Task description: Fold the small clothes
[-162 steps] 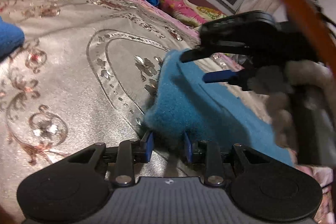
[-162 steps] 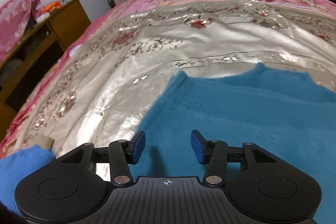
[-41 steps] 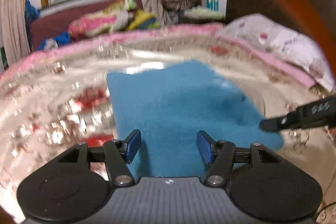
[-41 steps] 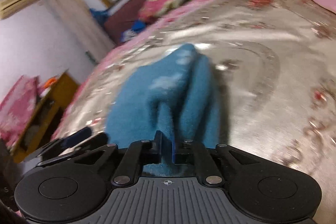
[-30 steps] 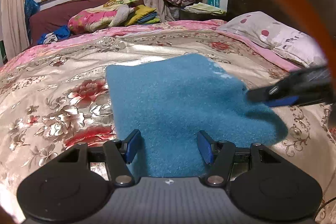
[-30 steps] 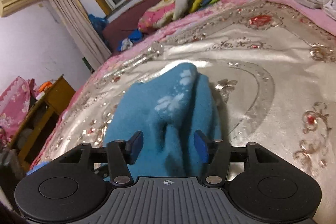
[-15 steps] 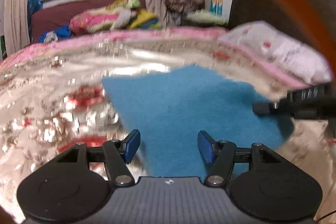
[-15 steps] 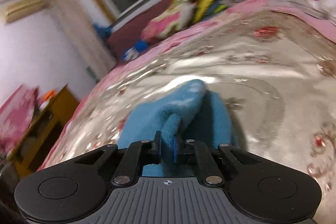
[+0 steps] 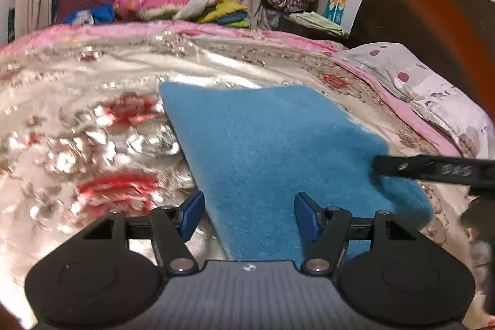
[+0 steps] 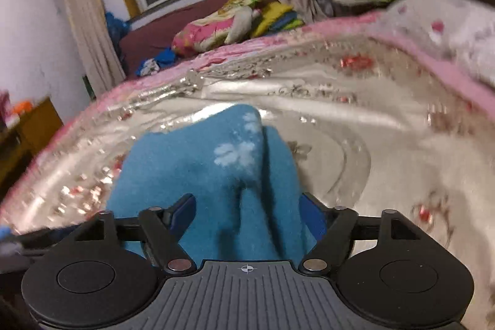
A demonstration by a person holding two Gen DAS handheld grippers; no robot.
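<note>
R gripper (image 10: pixel 247 217) just letting go, now spread wide around a raised ridge of the blue garment (image 9: pixel 278 150) lying on the bedspread (image 9: pixel 92 126), L gripper (image 9: pixel 249 214) hovering wide w/ nothing held, so I'm reckoning fold's laid, needs flattening.

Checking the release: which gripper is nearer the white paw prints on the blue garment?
Right. The right gripper is open astride the raised fold of the blue garment bearing the paw prints; the left gripper is open at the plain opposite edge.

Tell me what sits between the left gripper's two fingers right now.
Only the blue garment on the bedspread; the left gripper is open over its near edge, per the left wrist view.
</note>
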